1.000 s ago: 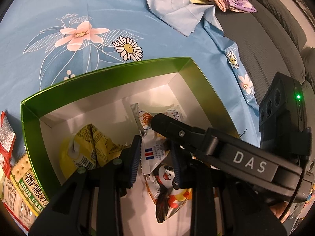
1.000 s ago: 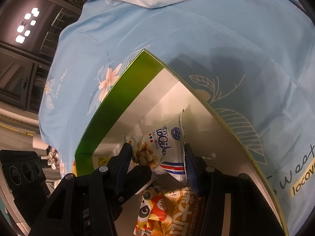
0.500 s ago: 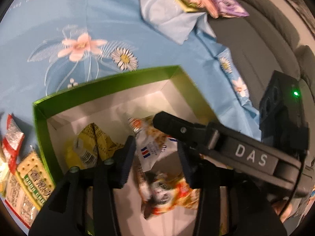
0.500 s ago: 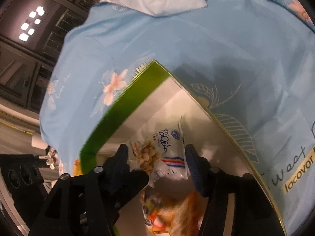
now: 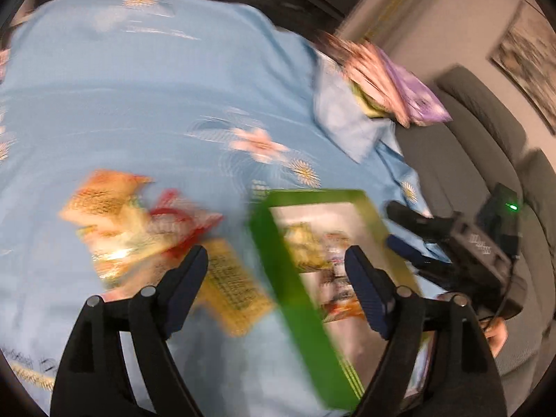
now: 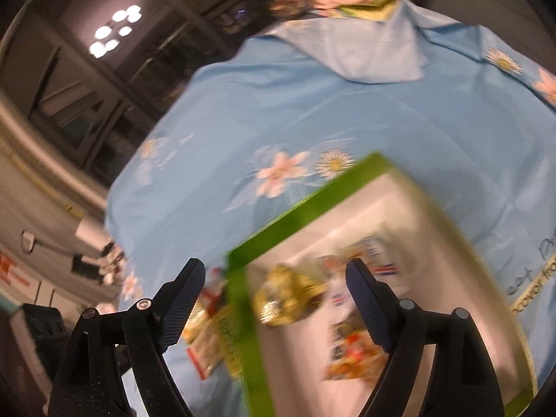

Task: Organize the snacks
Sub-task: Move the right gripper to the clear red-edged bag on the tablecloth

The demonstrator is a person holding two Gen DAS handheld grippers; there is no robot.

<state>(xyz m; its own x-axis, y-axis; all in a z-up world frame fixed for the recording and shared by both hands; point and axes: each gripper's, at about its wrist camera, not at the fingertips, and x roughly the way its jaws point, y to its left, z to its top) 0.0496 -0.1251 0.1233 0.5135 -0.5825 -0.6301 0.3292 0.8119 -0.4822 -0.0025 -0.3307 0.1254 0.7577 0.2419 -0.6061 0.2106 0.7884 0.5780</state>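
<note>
A green box [image 5: 295, 278] with a white inside lies on the blue flowered cloth [image 5: 139, 104]. It holds a yellow packet [image 5: 302, 243], a white packet and an orange packet [image 6: 354, 358]. My left gripper [image 5: 278, 278] is open and empty, raised above the box's left wall. Loose snack packets [image 5: 132, 229] lie on the cloth left of the box. My right gripper [image 6: 274, 292] is open and empty above the box [image 6: 278, 243]. The right gripper also shows in the left wrist view [image 5: 417, 243], beyond the box. Both views are blurred.
A folded blue cloth with pink and purple packets [image 5: 382, 80] lies at the far side. A grey sofa [image 5: 486, 139] stands to the right. Dark windows [image 6: 104, 69] are behind the bed.
Both grippers have opened wide and pulled up and back from the box. The white packet they were around now lies in the box. The left view has swung left, showing the loose packets.
</note>
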